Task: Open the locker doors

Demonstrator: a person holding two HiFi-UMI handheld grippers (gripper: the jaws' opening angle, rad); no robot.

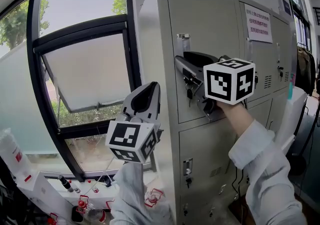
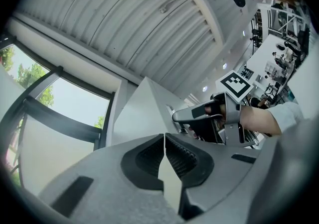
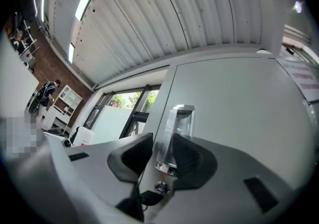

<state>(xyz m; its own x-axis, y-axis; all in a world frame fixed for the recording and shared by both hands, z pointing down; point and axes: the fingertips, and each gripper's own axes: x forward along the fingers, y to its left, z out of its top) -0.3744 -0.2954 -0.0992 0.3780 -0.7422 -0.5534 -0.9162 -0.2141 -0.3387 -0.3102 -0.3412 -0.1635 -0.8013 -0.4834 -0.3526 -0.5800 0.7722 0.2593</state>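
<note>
**Head view.** Your right claw [image 1: 181, 58] and its marker cube [image 1: 229, 80] cover the middle of the upper locker door [image 1: 210, 14], so that stretch cannot be inspected. The notice [image 1: 258, 23] on the next door carries print too small to read. The lockers [image 1: 200, 159] run out under the lower edge, as do both your sleeves [image 1: 265, 174]. The bottles [image 1: 82, 204] at lower left are cut by that edge — contents not determinable.

**Right gripper view.** The handle [image 3: 178, 128] shows in the gap between the jaws, its lower right side hidden behind one pad. The lock [image 3: 160, 186] below is half covered — and the notice is cut off at the right edge.
</note>
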